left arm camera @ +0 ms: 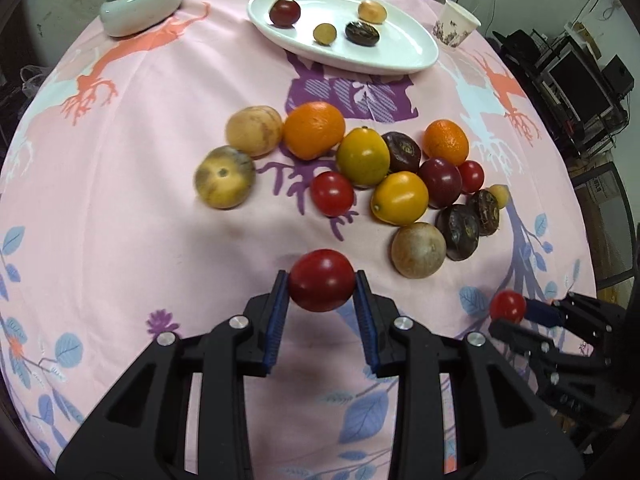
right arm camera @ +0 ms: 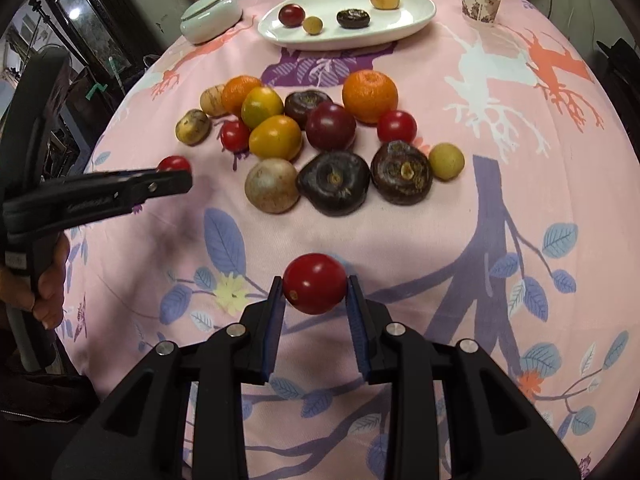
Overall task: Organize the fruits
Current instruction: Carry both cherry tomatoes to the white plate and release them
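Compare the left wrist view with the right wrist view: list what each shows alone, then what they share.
Only the left wrist view: dark equipment racks at the right edge.
Only the right wrist view: the person's hand gripping the left tool's handle, and a dark cabinet behind.
Both: each tool shut on a red tomato, left tool and right tool; the white plate; the paper cup; the lidded white dish.
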`<action>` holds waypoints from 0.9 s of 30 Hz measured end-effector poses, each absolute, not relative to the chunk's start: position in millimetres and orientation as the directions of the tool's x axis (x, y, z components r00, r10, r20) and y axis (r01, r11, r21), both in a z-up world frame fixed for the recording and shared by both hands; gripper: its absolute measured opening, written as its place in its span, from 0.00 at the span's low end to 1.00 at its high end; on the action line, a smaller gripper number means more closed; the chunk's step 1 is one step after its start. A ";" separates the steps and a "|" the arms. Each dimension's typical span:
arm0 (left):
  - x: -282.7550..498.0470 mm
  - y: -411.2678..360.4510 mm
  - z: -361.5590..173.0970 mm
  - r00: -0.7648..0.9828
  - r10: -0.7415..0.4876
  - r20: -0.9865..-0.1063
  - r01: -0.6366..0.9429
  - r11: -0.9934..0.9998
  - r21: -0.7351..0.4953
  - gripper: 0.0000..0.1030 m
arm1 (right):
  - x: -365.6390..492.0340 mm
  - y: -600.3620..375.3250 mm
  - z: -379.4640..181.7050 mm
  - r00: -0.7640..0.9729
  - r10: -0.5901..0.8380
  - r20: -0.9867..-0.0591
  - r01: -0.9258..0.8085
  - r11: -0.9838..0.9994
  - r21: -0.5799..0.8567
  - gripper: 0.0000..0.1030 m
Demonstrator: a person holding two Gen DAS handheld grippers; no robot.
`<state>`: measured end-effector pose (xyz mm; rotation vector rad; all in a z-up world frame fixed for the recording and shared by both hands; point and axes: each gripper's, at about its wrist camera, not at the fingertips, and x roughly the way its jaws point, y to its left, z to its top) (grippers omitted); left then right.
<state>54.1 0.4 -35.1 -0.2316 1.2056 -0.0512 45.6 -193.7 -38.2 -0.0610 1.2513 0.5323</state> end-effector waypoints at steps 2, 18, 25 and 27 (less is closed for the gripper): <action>51.2 8.2 -28.5 0.369 -0.160 -0.915 -0.109 0.971 -0.214 0.32 | 51.4 -192.7 -30.9 0.224 0.361 -0.905 -0.417 0.875 0.246 0.30; 143.8 2.9 10.4 0.469 -0.161 -0.868 -0.027 0.980 -0.197 0.32 | 166.7 -179.6 16.0 0.377 0.418 -0.826 -0.386 0.882 0.270 0.30; 221.0 4.0 3.1 0.482 -0.135 -0.866 -0.036 0.984 -0.174 0.32 | 237.6 -158.3 -1.9 0.381 0.405 -0.831 -0.382 0.888 0.257 0.30; 238.5 5.9 -3.4 0.480 -0.118 -0.870 -0.053 0.985 -0.163 0.32 | 253.7 -151.9 -8.4 0.384 0.391 -0.836 -0.383 0.892 0.241 0.30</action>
